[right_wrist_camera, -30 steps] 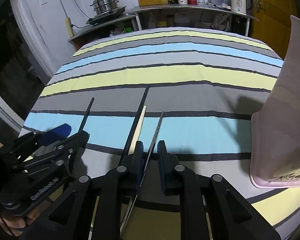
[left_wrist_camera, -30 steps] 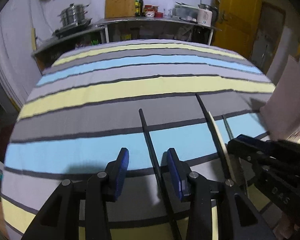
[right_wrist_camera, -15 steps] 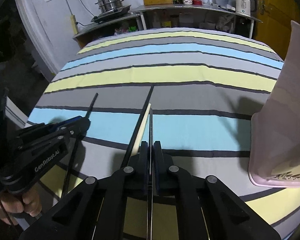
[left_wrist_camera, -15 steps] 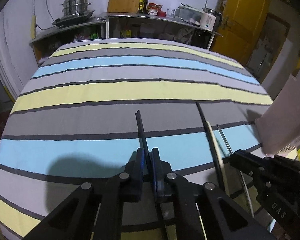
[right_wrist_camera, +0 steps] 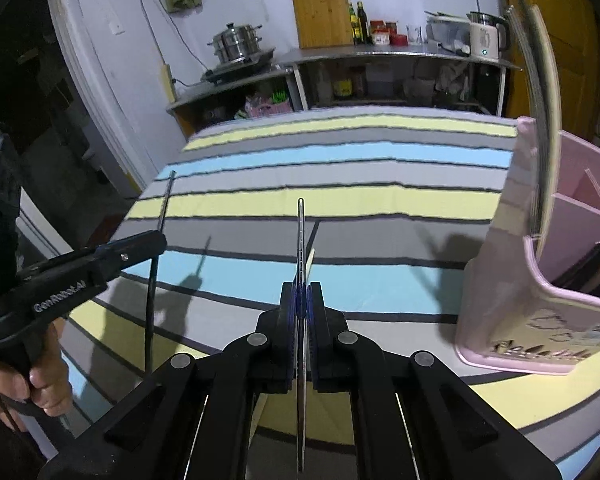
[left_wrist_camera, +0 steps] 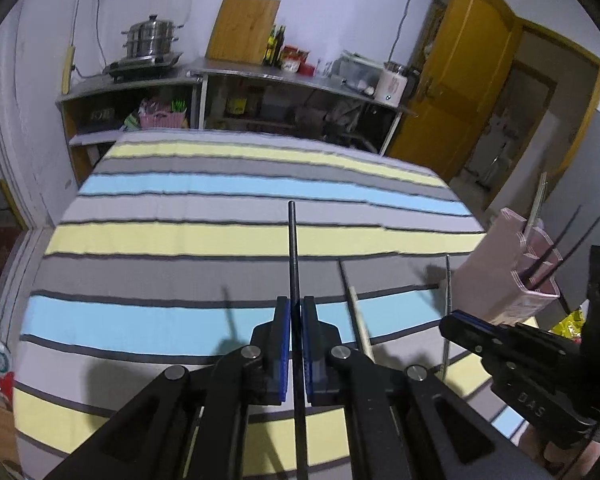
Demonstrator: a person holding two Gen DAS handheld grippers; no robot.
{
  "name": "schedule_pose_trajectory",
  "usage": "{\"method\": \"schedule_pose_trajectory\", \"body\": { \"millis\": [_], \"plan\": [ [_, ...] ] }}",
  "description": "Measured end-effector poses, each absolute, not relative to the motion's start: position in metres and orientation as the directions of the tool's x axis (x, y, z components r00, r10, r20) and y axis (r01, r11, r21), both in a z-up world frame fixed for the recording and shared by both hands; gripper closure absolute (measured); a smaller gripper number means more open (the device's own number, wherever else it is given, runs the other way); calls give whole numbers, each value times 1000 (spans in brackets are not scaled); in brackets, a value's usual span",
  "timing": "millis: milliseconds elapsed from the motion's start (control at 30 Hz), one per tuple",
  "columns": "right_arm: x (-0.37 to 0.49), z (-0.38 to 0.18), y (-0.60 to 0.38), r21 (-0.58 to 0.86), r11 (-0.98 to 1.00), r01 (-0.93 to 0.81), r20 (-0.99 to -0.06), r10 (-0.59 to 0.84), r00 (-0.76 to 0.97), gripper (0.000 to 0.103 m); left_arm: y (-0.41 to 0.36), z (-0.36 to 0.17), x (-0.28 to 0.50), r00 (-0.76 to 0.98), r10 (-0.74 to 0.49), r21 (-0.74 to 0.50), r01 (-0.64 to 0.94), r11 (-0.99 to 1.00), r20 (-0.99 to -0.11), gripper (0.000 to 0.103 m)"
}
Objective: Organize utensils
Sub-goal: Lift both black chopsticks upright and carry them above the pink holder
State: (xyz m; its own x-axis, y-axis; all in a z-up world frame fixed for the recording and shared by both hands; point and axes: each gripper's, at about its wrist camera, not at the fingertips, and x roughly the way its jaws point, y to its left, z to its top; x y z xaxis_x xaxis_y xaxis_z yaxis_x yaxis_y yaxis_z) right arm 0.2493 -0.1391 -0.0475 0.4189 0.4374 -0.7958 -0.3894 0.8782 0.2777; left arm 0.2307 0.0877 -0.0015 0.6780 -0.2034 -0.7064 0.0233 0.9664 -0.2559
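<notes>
My left gripper [left_wrist_camera: 296, 305] is shut on a black chopstick [left_wrist_camera: 293, 248], which is raised off the striped cloth and points away from me. My right gripper [right_wrist_camera: 301, 291] is shut on a thin metal chopstick [right_wrist_camera: 300, 236], also lifted. Each view shows the other tool: the right gripper [left_wrist_camera: 449, 322] with its metal stick, the left gripper [right_wrist_camera: 156, 242] with its black stick [right_wrist_camera: 163, 208]. A second black chopstick [right_wrist_camera: 316, 234] and a wooden chopstick [right_wrist_camera: 310, 264] lie on the cloth between them. The pink compartment holder [right_wrist_camera: 496, 280] stands at the right with several chopsticks in it.
The table wears a cloth of grey, blue and yellow stripes [left_wrist_camera: 220, 236]. Behind it runs a metal counter [left_wrist_camera: 292, 76] with a steamer pot, a cutting board, bottles and a kettle. A yellow door [left_wrist_camera: 460, 92] is at the right. A hand [right_wrist_camera: 40, 380] grips the left tool.
Both grippers went from open around their chopsticks to shut on them, then rose, lifting the black and the metal chopstick off the cloth. The holder's top came into view.
</notes>
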Motion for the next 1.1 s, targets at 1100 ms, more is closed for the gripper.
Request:
{"method": "schedule_pose_trajectory", "body": {
  "millis": [1100],
  "plan": [
    [208, 43, -218, 306, 893, -329, -680, 447, 582, 98, 18, 97, 177, 703, -357, -285, 225, 932, -615, 98]
  ]
}}
